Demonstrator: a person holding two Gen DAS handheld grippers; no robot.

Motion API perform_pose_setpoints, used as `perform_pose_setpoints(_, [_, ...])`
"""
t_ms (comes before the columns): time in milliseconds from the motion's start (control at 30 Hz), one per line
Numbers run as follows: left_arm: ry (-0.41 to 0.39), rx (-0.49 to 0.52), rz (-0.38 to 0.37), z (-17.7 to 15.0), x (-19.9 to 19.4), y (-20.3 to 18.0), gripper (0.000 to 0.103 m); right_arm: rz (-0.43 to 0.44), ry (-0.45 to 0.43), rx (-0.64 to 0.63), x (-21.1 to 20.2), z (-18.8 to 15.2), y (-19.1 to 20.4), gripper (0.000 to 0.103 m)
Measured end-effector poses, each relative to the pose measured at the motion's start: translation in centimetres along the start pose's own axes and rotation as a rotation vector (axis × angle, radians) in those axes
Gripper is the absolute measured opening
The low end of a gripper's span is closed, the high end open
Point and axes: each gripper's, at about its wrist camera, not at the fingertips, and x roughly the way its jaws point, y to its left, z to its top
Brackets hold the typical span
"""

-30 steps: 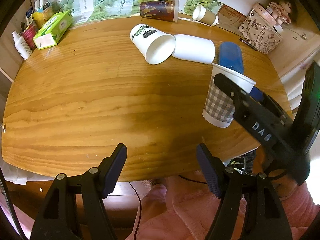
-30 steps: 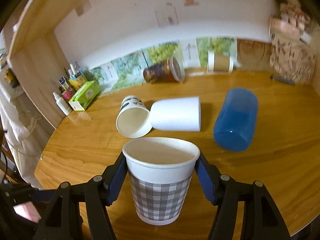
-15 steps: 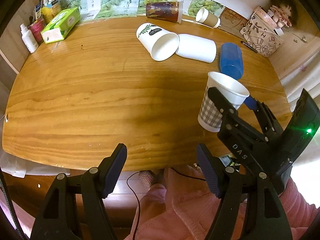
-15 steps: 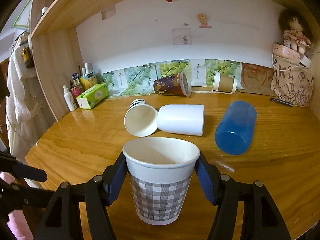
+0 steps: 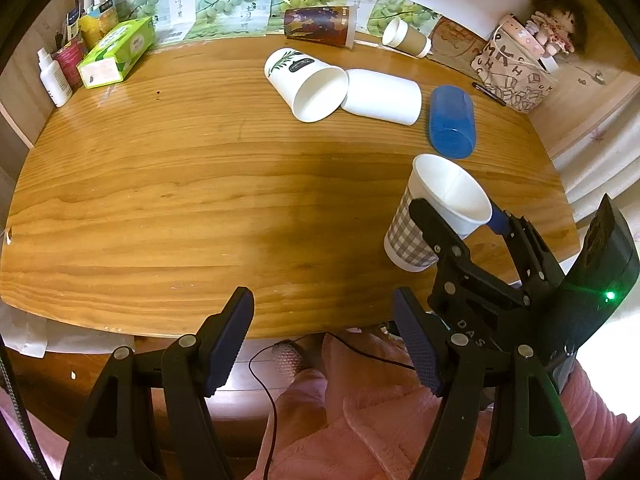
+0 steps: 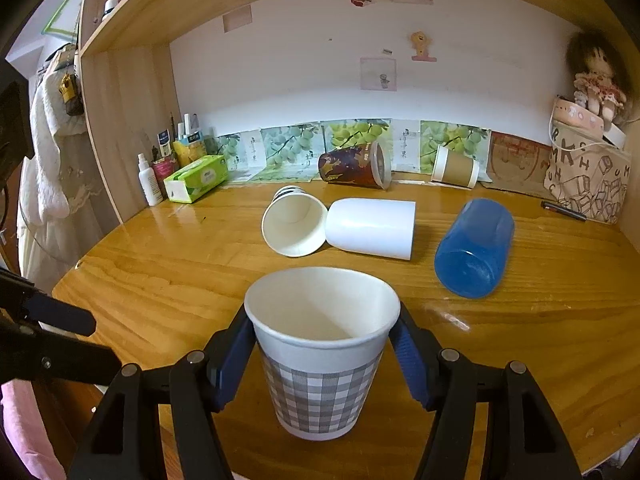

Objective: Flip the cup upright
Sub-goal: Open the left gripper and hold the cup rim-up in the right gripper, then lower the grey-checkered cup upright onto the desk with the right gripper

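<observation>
Two blue pads (image 6: 236,354) of my right gripper (image 6: 322,354) pinch the checked paper cup (image 6: 320,364) just under its rim, one on each side. The cup stands mouth up, its base at the wooden table (image 6: 168,280); whether it rests on the wood or hangs just above it I cannot tell. From my left side the same cup (image 5: 416,236) shows near the table's front right edge, leaning a little in that view, with the right gripper (image 5: 460,222) clamped around it.

My left gripper (image 5: 324,340) holds nothing: its fingers are spread wide, hovering at the near edge of the table above my pink-clad lap (image 5: 384,412).

Beyond the checked cup, four more cups lie on their sides. A blue plastic tumbler (image 6: 474,248) lies to the right, its mouth toward me. A plain white cup (image 6: 372,226) lies touching a white paper cup with a leaf print (image 6: 294,228), whose mouth faces me. Farther back, against the wall, lie a dark patterned cup (image 6: 354,164) and a small brown-sleeved cup (image 6: 456,172). A green tissue box (image 6: 196,178) sits at the back left beside a white bottle (image 6: 148,180). A doll (image 6: 596,80) sits above a printed bag (image 6: 586,184) at the right.
</observation>
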Motion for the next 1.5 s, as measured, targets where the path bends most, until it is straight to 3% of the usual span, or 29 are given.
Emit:
perform_pose_setpoints(400, [0.014, -0.023, -0.067, -1.4, 0.0, -0.8, 0.075, 0.009, 0.08, -0.057, -1.6, -0.8, 0.4, 0.066])
perform_pose_setpoints(700, [0.007, -0.071, -0.069, -2.8, -0.5, -0.7, 0.075, 0.018, 0.137, -0.082, -1.7, -0.7, 0.7, 0.067])
perform_pose_setpoints(900, [-0.015, -0.105, -0.044, -3.2, -1.0, -0.5, 0.075, 0.053, 0.179, -0.074, -1.4, -0.5, 0.6, 0.071])
perform_pose_setpoints(1000, [-0.023, -0.117, -0.021, -3.3, -1.1, -0.5, 0.075, 0.066, 0.19, -0.074, -1.4, -0.5, 0.7, 0.081])
perform_pose_setpoints(1100, [-0.023, -0.108, 0.02, -3.4, -1.0, -0.8, 0.075, 0.079, 0.181, -0.073, -1.8, -0.4, 0.8, 0.082])
perform_pose_setpoints(1400, [0.058, -0.108, 0.078, -5.6, -0.2, -2.1, 0.076, 0.045, 0.216, 0.037, -4.1, -1.6, -1.2, 0.083])
perform_pose_setpoints(1500, [0.109, -0.116, 0.136, -6.6, 0.5, -2.8, 0.083, 0.006, 0.27, 0.084, -5.5, -3.2, -2.7, 0.083])
